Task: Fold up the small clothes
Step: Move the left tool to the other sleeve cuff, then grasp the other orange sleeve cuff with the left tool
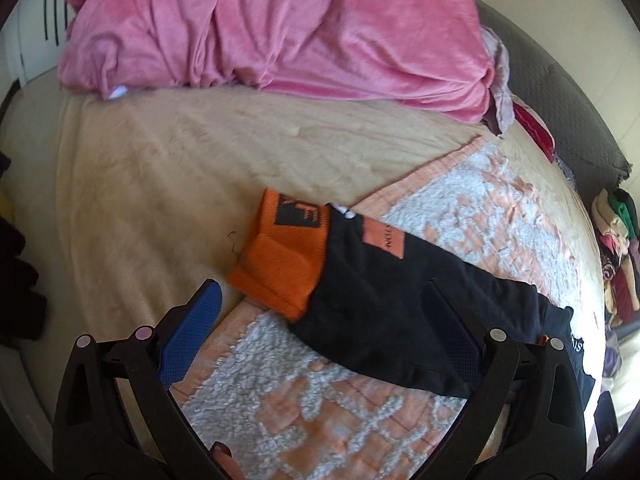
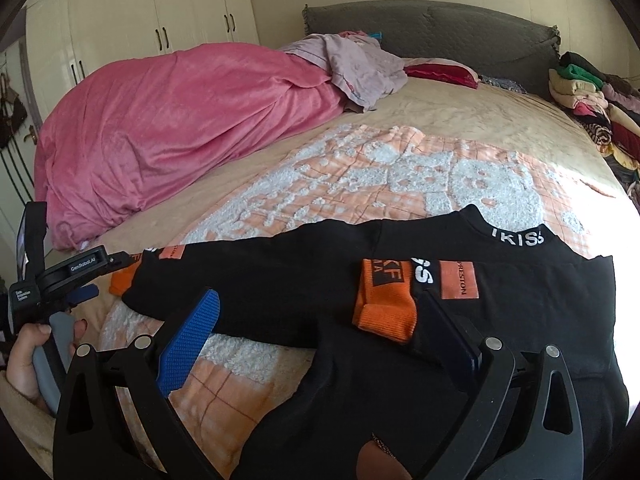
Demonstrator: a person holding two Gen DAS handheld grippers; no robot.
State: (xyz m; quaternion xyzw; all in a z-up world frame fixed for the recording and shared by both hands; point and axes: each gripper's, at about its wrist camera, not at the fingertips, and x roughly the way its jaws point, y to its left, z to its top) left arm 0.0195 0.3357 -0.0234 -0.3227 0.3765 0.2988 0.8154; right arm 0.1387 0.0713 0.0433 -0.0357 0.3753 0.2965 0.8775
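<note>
Nearest the right wrist view: right gripper (image 2: 316, 332) with fingers spread wide, nothing between them, poised over the black top (image 2: 280, 280). Lying flat on the orange-and-white quilt (image 2: 360, 172) spread over the bed (image 2: 500, 120), collar lettered in white toward the far side, one orange cuff (image 2: 386, 312) already turned in across the chest, an orange patch (image 2: 459, 280) just beside it. Out to the left, the other sleeve stretched long toward the left gripper (image 2: 86, 294), seen here from the side in a hand (image 2: 24, 356).

From the left wrist view: left gripper (image 1: 320, 312) likewise parted and empty, blue pad on one finger, straddling the sleeve near its orange cuff (image 1: 280, 264), which rests at the quilt's edge, partly on the beige bedsheet (image 1: 160, 160).

Handling, as a judgement: soft, light knit, limp, likely to sag and drag rather than hold shape; slight cling to the tufted quilt probable. Best taken at the thicker ribbed cuff or at the sleeve just behind it, pinching through both layers, then carried across the chest to match the folded side.

Farther off: pink blanket (image 2: 160, 128) heaped, a stack of folded clothes (image 2: 584, 92) at the far right, grey headboard (image 2: 440, 32) beyond.
</note>
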